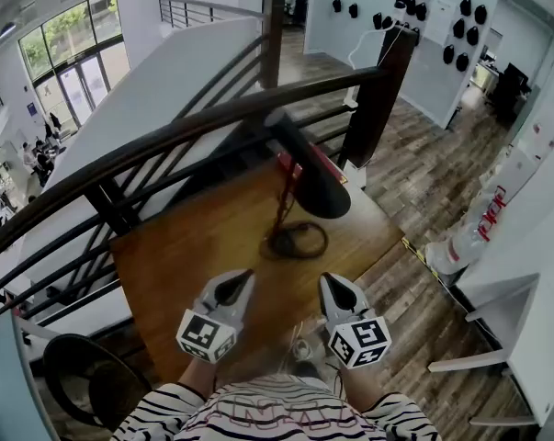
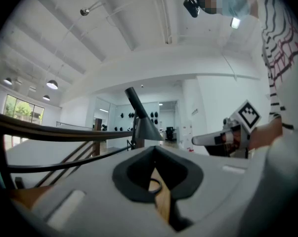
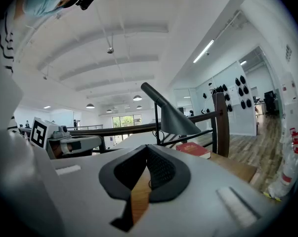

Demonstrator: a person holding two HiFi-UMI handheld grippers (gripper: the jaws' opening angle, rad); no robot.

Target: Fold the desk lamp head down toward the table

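A black desk lamp stands on the wooden table point(image 1: 194, 255), its round base point(image 1: 295, 241) near the middle. Its cone-shaped head point(image 1: 311, 175) is raised on the stem and tilts down to the right. Both grippers hover over the table's near edge, short of the lamp and apart from it. My left gripper point(image 1: 242, 277) is shut and empty, and so is my right gripper point(image 1: 331, 282). In the left gripper view the lamp head point(image 2: 146, 128) rises beyond the closed jaws. In the right gripper view the lamp head point(image 3: 176, 120) stands ahead, slightly to the right.
A red book point(image 1: 306, 158) lies on the table behind the lamp. A dark curved railing point(image 1: 212, 122) runs along the table's far side, with a thick post point(image 1: 379, 90) at the right. A black chair point(image 1: 84, 367) is at lower left. White bottles point(image 1: 479, 219) stand on the floor at right.
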